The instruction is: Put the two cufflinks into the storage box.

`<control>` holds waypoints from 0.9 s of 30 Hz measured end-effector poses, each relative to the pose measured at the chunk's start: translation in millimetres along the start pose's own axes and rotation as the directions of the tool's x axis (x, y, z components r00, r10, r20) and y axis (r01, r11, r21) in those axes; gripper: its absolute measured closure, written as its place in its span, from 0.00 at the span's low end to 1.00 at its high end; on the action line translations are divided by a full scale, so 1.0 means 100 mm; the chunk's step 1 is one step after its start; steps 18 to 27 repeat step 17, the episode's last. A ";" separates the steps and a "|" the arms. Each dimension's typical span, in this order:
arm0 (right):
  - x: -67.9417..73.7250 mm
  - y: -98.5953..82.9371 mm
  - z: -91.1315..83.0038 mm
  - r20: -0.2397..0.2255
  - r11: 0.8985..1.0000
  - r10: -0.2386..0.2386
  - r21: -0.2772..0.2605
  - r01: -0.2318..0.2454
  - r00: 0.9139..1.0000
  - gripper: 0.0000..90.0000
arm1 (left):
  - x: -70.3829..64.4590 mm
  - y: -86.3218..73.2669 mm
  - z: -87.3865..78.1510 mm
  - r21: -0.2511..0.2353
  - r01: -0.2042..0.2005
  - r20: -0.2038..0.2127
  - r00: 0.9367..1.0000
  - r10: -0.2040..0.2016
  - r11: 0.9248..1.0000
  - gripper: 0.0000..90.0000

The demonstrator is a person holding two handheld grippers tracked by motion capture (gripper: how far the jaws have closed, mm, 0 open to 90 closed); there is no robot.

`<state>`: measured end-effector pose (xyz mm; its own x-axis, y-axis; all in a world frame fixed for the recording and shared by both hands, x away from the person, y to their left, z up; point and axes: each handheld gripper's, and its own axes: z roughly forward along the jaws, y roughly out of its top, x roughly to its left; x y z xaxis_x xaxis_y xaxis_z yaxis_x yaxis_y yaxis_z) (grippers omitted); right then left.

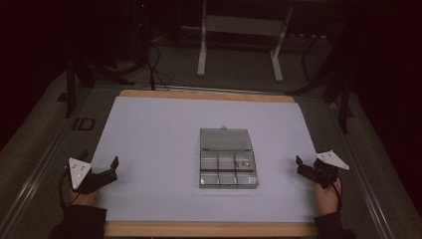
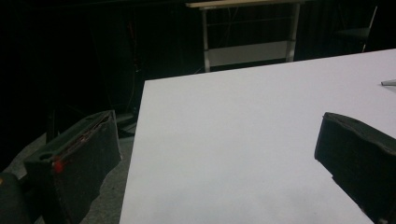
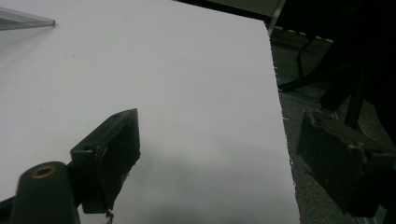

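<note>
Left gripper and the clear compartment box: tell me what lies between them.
Nothing: in the high view, bare white sheet runs from the left gripper to the compartment box.

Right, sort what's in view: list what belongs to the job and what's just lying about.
Job:
clear compartment box, lid open
small gold piece in one compartment
left tongs, open
right tongs, open

Lying about:
white frame behind the table
floor cables

One compartment box (image 1: 228, 158), two tools (image 1: 105, 168).
</note>
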<state>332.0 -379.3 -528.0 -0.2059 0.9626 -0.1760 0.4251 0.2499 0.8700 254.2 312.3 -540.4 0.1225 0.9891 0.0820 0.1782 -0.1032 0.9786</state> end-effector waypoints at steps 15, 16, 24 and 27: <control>0.00 0.00 0.00 -0.008 1.000 0.003 0.000 -0.003 1.000 0.16 | 0.00 0.00 0.00 0.002 -0.002 0.000 1.000 0.002 1.000 0.00; 0.00 0.00 0.00 -0.007 1.000 0.003 0.002 -0.003 1.000 0.16 | 0.00 0.00 0.00 0.003 0.000 0.000 1.000 0.000 1.000 0.00; 0.00 0.00 0.00 -0.007 1.000 0.003 0.003 -0.003 1.000 0.16 | 0.00 0.00 0.00 0.003 0.001 0.001 1.000 -0.001 1.000 0.00; 0.00 0.00 0.00 -0.007 1.000 0.003 0.003 -0.003 1.000 0.16 | 0.00 0.00 0.00 0.003 0.001 0.001 1.000 -0.001 1.000 0.00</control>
